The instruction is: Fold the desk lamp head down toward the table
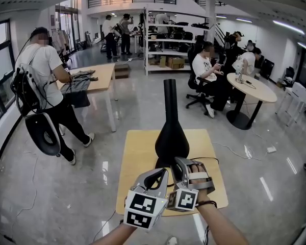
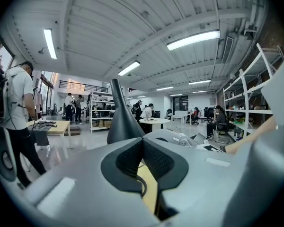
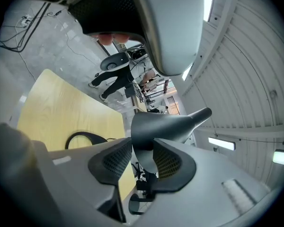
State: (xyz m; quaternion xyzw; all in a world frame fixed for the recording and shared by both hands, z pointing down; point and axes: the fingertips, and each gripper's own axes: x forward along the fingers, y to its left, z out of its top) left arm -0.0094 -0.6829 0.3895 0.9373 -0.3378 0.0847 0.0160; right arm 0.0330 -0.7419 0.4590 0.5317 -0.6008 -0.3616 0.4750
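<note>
Desk lamp head point(image 3: 166, 123), black, rigid, smooth, judged light on a stiff hinge: is clamped at its wide rim, the apt hold, by the right gripper point(image 3: 142, 156); left gripper point(image 2: 143, 156), alongside, is pressed together on nothing.

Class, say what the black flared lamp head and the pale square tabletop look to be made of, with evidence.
The black flared lamp head looks like moulded plastic or painted metal: smooth, matte, soft sheen. The pale square tabletop looks like wood or laminate: faint grain, satin.
</note>
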